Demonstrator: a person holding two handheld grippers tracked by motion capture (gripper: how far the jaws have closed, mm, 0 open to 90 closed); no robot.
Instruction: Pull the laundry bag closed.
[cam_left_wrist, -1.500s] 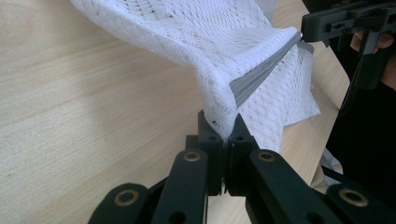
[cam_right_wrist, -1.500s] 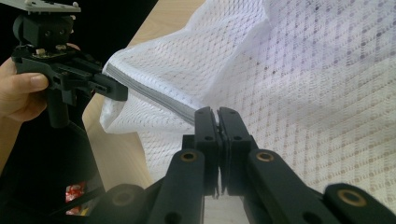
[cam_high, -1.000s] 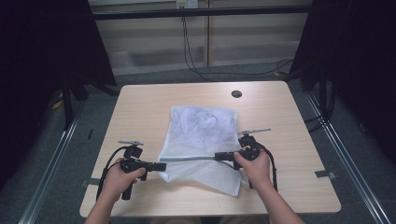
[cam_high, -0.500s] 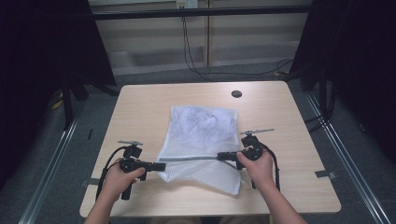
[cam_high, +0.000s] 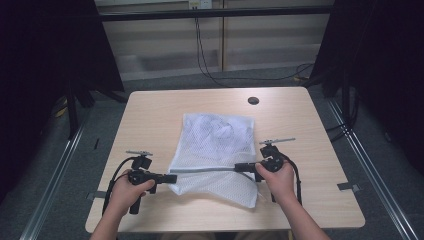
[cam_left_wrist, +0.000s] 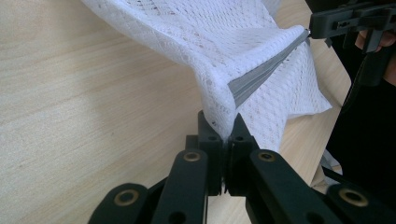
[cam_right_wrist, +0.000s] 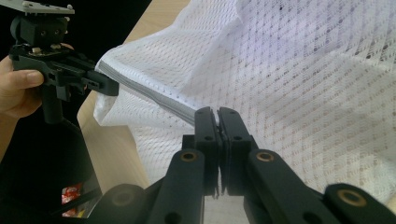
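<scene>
A white mesh laundry bag (cam_high: 215, 135) lies flat on the wooden table (cam_high: 150, 120), with a grey zipper strip (cam_high: 205, 170) along its near end. My left gripper (cam_high: 175, 178) is shut on the bag's near left corner, at one end of the zipper. My right gripper (cam_high: 236, 167) is shut on the other end, and the zipper is stretched taut between them, lifted a little off the table. In the left gripper view the jaws (cam_left_wrist: 227, 126) pinch the mesh (cam_left_wrist: 224, 42) beside the zipper (cam_left_wrist: 266, 70). The right gripper view has the jaws (cam_right_wrist: 218, 112) closed on the zipper (cam_right_wrist: 154, 95).
A small black round cap (cam_high: 253, 100) sits in the table near its far edge. Black curtains hang on both sides, and cables (cam_high: 210, 60) trail over the floor behind the table. The near edge of the table runs just below both hands.
</scene>
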